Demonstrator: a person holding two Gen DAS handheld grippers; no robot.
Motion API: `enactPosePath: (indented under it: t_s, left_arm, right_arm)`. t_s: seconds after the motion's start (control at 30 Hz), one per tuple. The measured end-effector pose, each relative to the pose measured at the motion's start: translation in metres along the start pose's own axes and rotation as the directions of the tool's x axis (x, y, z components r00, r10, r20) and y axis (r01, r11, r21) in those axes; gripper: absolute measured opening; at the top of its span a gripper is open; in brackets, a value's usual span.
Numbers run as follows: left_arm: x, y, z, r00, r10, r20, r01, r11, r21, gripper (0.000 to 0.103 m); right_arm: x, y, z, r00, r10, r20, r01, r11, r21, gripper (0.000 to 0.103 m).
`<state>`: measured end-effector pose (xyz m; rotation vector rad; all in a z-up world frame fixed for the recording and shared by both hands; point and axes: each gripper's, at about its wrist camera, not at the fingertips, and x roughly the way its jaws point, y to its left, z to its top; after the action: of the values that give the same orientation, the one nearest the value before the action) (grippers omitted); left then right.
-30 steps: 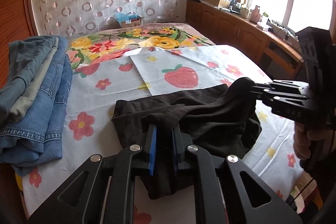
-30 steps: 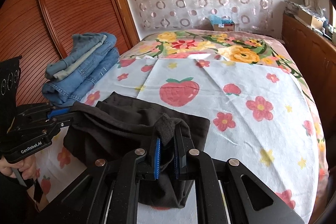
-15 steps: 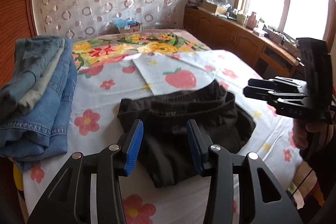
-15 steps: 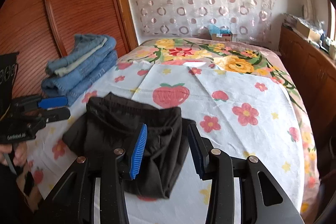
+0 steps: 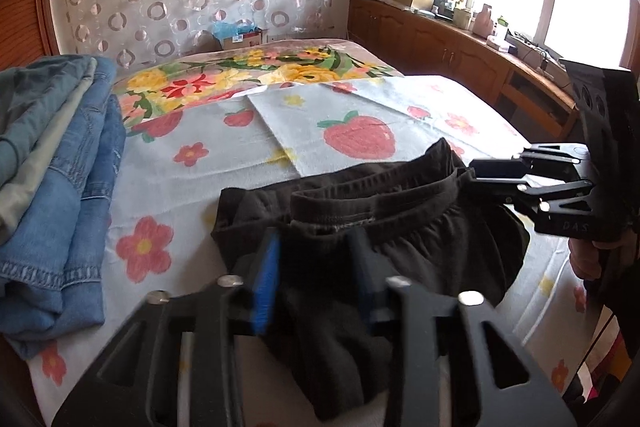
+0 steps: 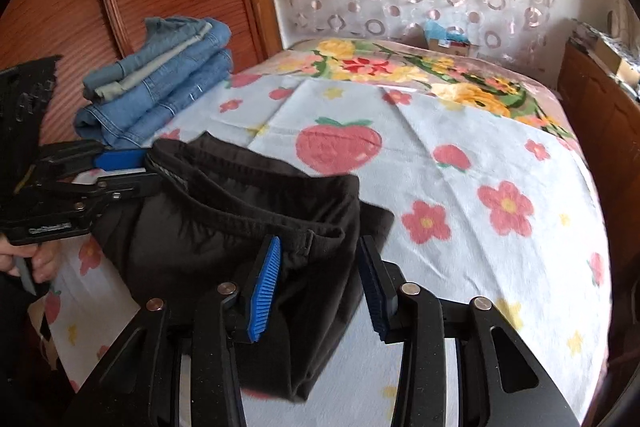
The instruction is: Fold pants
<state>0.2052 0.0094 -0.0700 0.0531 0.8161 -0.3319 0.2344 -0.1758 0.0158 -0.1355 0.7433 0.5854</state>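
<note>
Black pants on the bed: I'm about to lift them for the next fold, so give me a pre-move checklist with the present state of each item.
1. Left claw around cloth: ok; the black fabric pants lie between its closing jaws.
2. Right claw around cloth: ok; jaws closing over the waistband edge.
3. Pads pressing firmly: cannot tell; gaps show on both.
4. Pants flat: not ok; the waistband is bunched and rumpled.
5. Room on the strawberry-print white sheet: ok; bare beyond the pants.
6. Clear of the folded blue denim stack: ok; lies apart, to the side.
</note>
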Motion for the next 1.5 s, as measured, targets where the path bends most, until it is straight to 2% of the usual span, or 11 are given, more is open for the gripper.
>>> enactPosePath:
  t_s: [0.07, 0.13, 0.3, 0.47, 0.67, 0.8, 0.83, 0.9, 1.0, 1.27, 1.5]
  left_arm:
    - [0.001, 0.000, 0.002, 1.000, -0.005, 0.000, 0.005, 1.000, 0.001, 0.014]
    - [-0.005, -0.002, 0.005, 1.000, 0.007, 0.030, -0.007, 1.000, 0.010, 0.012]
    - [-0.015, 0.004, 0.015, 0.997, 0.023, 0.080, -0.021, 0.999, -0.026, 0.011]
    - [-0.004, 0.010, 0.019, 0.997, 0.052, 0.058, -0.050, 0.998, -0.042, 0.012]
    - [-0.001, 0.010, 0.011, 0.999, 0.045, 0.019, -0.044, 0.998, -0.051, 0.026]
    - [-0.014, 0.008, 0.006, 0.999, 0.033, 0.037, -0.032, 0.999, -0.037, 0.049]
    - [-0.017, 0.006, 0.005, 0.999, 0.025, 0.038, -0.024, 0.999, -0.034, 0.052]
    - [-0.024, 0.004, 0.002, 0.999, 0.021, 0.044, -0.019, 0.999, -0.034, 0.069]
    - [-0.033, -0.004, -0.009, 0.998, 0.029, 0.050, -0.029, 0.999, -0.020, 0.069]
    - [-0.036, -0.008, -0.043, 1.000, 0.025, 0.018, -0.024, 0.999, -0.031, 0.069]
    - [-0.025, -0.009, -0.048, 0.999, 0.054, -0.002, -0.054, 0.998, -0.016, 0.069]
  right_arm:
    - [0.001, -0.001, 0.003, 0.999, 0.044, 0.005, -0.044, 0.999, 0.001, 0.009]
    - [-0.001, 0.000, 0.006, 0.998, 0.056, 0.024, -0.056, 0.998, -0.012, 0.007]
    - [-0.007, 0.006, 0.020, 0.995, 0.019, 0.100, -0.017, 1.000, -0.024, 0.007]
    - [-0.002, 0.015, 0.033, 0.991, -0.039, 0.128, 0.044, 0.998, -0.037, 0.007]
    - [0.038, 0.015, 0.031, 0.994, -0.101, 0.038, 0.102, 0.995, -0.013, 0.007]
    - [0.038, 0.014, 0.030, 0.994, -0.100, 0.044, 0.100, 0.995, 0.005, 0.008]
    - [0.034, 0.013, 0.031, 0.994, -0.100, 0.050, 0.099, 0.995, 0.008, 0.011]
    - [0.029, 0.013, 0.032, 0.993, -0.102, 0.056, 0.101, 0.995, 0.016, 0.019]
    - [0.014, 0.011, 0.030, 0.991, -0.116, 0.071, 0.114, 0.993, 0.020, 0.028]
    - [-0.037, 0.019, -0.020, 0.992, -0.095, 0.081, 0.093, 0.995, 0.021, 0.029]
    - [-0.046, 0.026, -0.053, 0.998, -0.052, 0.024, 0.052, 0.998, 0.024, 0.029]
